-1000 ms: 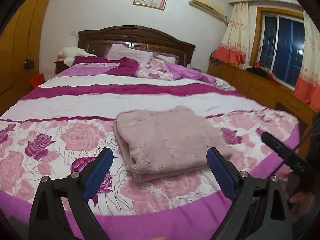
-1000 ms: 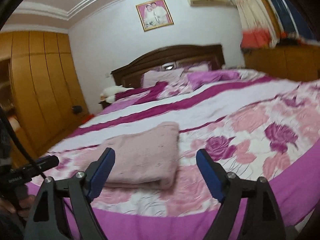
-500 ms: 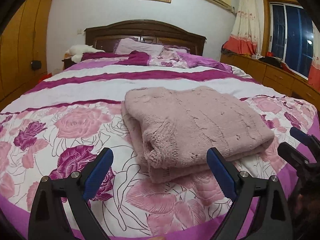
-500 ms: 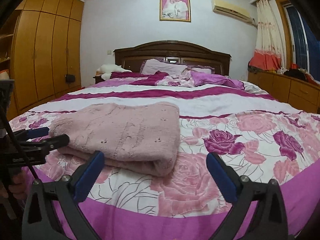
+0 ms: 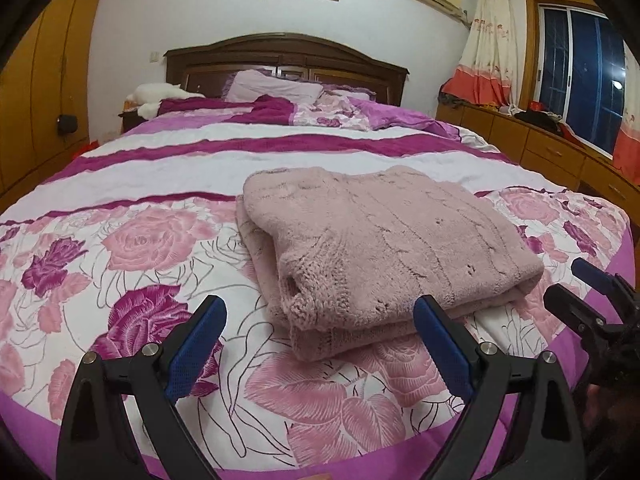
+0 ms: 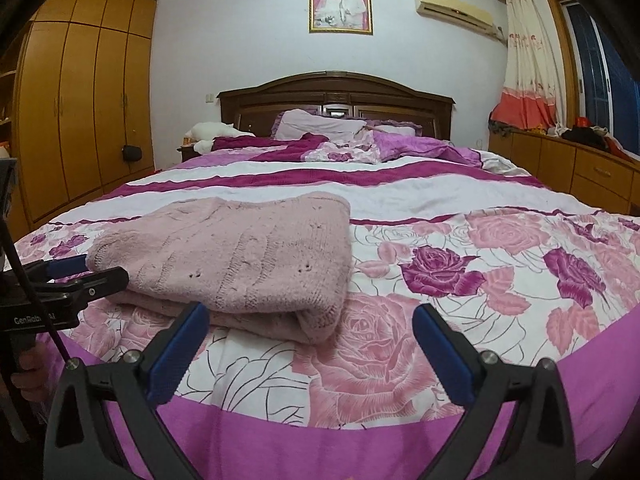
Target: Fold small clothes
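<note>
Bedroom, evening light at the window (image 5: 580, 76). A folded pink knitted sweater (image 5: 384, 240) lies on the bed (image 5: 120, 264), on the rose-patterned part of the cover near the foot edge, stacked in several layers with its rounded fold toward the tools. Left tool (image 5: 320, 336): blue-padded fingers spread wide, nothing between the pads, poised just short of the sweater's near edge; its right finger (image 5: 440, 344) overlaps the lower corner of the garment in the view, but whether it touches the knit I cannot tell. Right tool (image 6: 308, 340): jaws have just been opening and now stand at their widest, empty; the sweater's front corner lies beyond and between the fingertips, apart from them. From the right wrist view the left tool shows at the far left, its dark arm and blue pad close against the sweater's left end, a hand (image 6: 24, 364) gripping the handle below. From the left wrist view the right tool (image 5: 592, 300) sits at the right margin, near the sweater's right corner but clear of it. Behind: rumpled purple duvet (image 6: 344, 148) and pillows (image 6: 320, 124) at the dark wooden headboard (image 6: 336, 92), a framed portrait (image 6: 341, 6) on the wall, air conditioner (image 6: 454, 10) beside it, wooden wardrobe (image 6: 80, 100) on the left, low cabinets (image 5: 540, 148) and a curtain (image 5: 486, 52) on the right.
</note>
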{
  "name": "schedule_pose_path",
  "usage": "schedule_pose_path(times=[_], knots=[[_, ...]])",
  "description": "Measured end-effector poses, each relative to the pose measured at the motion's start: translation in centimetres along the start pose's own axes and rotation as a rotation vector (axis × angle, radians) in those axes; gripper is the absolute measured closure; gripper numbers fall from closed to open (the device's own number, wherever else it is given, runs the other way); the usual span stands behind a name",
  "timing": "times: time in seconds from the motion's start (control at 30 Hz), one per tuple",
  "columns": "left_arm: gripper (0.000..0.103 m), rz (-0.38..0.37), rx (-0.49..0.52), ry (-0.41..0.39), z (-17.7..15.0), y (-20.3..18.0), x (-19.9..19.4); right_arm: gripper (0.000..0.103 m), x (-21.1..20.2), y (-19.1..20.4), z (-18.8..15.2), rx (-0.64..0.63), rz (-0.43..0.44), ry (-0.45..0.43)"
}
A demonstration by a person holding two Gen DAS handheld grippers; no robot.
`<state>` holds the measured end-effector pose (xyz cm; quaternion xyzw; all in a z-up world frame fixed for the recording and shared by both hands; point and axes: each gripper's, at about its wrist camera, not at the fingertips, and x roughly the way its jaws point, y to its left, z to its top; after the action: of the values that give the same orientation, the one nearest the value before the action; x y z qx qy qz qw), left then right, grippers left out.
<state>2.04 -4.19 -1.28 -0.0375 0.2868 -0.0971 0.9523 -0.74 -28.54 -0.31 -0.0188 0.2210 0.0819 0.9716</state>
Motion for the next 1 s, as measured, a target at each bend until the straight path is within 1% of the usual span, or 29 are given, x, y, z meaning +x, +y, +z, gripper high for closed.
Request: schedule_pose_path(times=[0.1,0.57,0.8,1.0], knots=[[0.027,0.009,0.005,0.002,-0.07,-0.23,0.03,0.0,0.14,0.07,-0.04,-0.003,0.003,0.008],[0.027,-0.002,-0.002,0.006,-0.11,-0.15,0.09,0.0,0.28,0.0,-0.14,0.003,0.015,0.022],[0.027,-0.002,-0.016,0.014,-0.05,0.34,-0.07,0.0,-0.62,0.71,0.08,-0.04,-0.01,-0.003],[0.027,-0.003,-0.024,0.014,-0.02,0.54,-0.04,0.0,-0.63,0.94,0.05,-0.049,-0.002,0.013]])
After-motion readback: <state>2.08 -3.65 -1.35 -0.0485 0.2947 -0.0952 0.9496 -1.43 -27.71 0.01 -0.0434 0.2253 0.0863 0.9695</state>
